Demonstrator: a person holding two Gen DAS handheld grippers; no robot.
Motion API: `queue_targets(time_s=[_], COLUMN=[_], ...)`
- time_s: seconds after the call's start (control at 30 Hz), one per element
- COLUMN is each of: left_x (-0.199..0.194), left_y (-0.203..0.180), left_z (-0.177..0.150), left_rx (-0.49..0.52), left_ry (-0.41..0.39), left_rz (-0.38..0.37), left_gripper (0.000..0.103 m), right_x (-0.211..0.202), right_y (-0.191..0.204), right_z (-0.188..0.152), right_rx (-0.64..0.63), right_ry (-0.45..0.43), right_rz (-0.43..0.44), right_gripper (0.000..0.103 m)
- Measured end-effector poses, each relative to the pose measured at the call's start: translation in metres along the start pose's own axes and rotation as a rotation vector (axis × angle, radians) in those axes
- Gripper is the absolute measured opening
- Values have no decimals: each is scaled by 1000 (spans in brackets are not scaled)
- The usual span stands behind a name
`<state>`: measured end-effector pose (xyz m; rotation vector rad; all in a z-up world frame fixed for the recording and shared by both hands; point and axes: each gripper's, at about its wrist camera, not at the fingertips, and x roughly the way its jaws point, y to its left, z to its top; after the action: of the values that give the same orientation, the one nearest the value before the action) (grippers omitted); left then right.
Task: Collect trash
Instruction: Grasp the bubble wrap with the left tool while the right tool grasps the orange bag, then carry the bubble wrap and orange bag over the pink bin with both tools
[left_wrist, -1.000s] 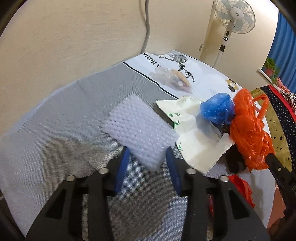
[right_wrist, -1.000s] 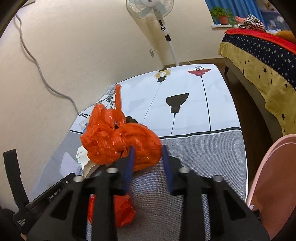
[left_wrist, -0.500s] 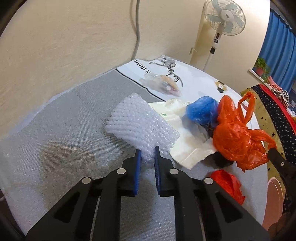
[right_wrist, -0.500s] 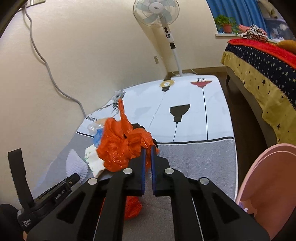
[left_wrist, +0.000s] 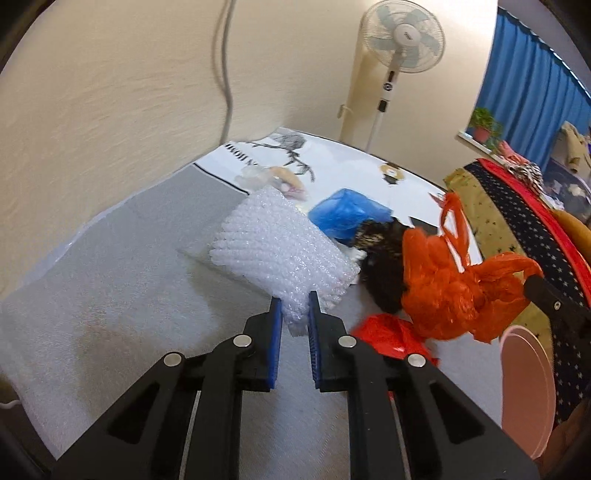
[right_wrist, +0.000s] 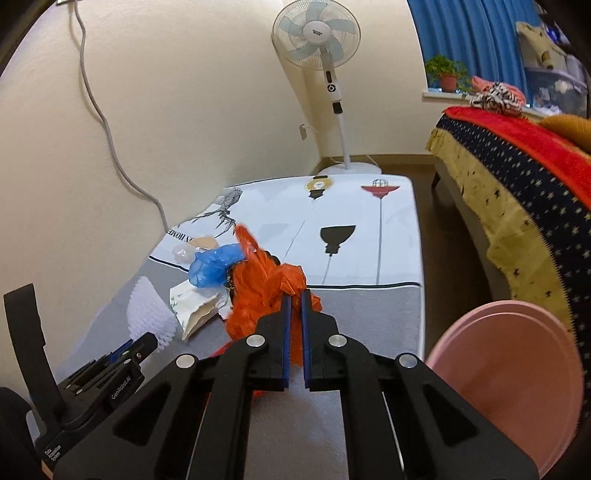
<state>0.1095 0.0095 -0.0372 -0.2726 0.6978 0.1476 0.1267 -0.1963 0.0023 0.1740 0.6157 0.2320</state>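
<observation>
The left gripper (left_wrist: 294, 301) pinches a bubble wrap (left_wrist: 280, 254) corner, lifted over the grey mat (left_wrist: 110, 295). The right gripper (right_wrist: 295, 295) clamps the orange bag (right_wrist: 262, 291), raised beside the blue bag (right_wrist: 214, 266) and paper (right_wrist: 195, 306). A pink bin (right_wrist: 509, 369) stands at the right.

It was a home bedroom: a bed (right_wrist: 517, 177) with a starry cover, a standing fan (right_wrist: 317, 37), blue curtains (right_wrist: 472, 33), a potted plant (right_wrist: 445, 74) on the sill.

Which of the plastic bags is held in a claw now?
The orange bag, pinched by the right claw and lifted. The blue bag and the small red bag lie untouched on the table.
</observation>
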Motion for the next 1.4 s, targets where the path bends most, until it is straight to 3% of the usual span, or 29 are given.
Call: queue_targets(time_s=[0.47,0.93,1.2,1.4], left_x=[-39,-59,-60,-59], left_y=[-25,-43,-58,-70], left_z=[-7,-18,-23,-27], left_rx=[124,209,257,295], left_ry=[-29,-41,-35,-32], left_rz=[-123,-187,-225,-241], left_gripper=[13,13,13,13], right_x=[-61,-125,-141,-141], right_y=[-9,-21,-28,-35], right_z=[-1,8,10,3], right_rx=[-9,9,24,5], right_ry=[-30,-63,-91,-124], right_rz=[-53,-88,-104,-168], right_gripper=[5,5,5,5])
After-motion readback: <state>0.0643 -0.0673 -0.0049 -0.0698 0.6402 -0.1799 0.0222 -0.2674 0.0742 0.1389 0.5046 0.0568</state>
